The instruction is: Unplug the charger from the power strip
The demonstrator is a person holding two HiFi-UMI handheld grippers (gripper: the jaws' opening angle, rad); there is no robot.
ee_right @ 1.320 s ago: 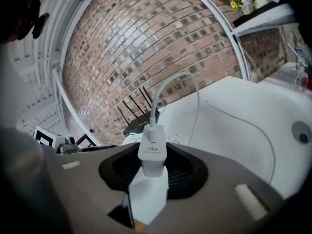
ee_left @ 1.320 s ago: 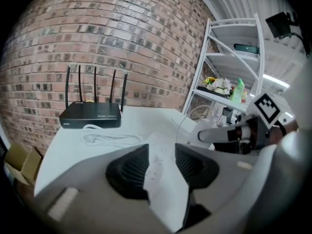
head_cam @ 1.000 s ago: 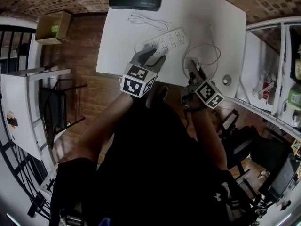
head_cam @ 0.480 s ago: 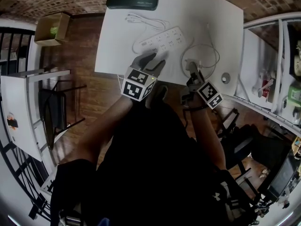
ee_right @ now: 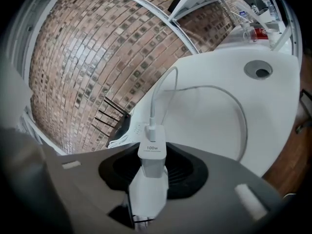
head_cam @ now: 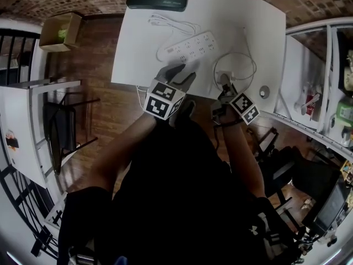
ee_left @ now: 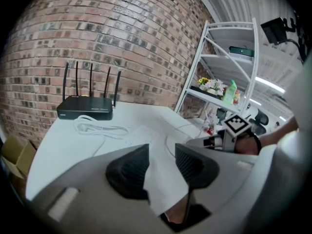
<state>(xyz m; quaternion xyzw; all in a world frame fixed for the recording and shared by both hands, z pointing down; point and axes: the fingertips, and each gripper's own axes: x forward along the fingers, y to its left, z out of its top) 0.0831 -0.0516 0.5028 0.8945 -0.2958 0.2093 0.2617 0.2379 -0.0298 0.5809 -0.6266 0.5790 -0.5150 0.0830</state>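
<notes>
We have the right gripper [ee_right: 155,172] clamped on the white charger [ee_right: 151,155], its cable [ee_right: 214,89] looping away over the white table [head_cam: 248,26]. The charger is out of the power strip [head_cam: 191,47], held clear of it near the table's front edge, off to the strip's right. Our left gripper [ee_left: 158,160] hovers near the strip's front side, jaws apart with nothing between them.

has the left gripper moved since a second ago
Yes. The left gripper has drawn back from the power strip toward the near edge of the table.
</notes>
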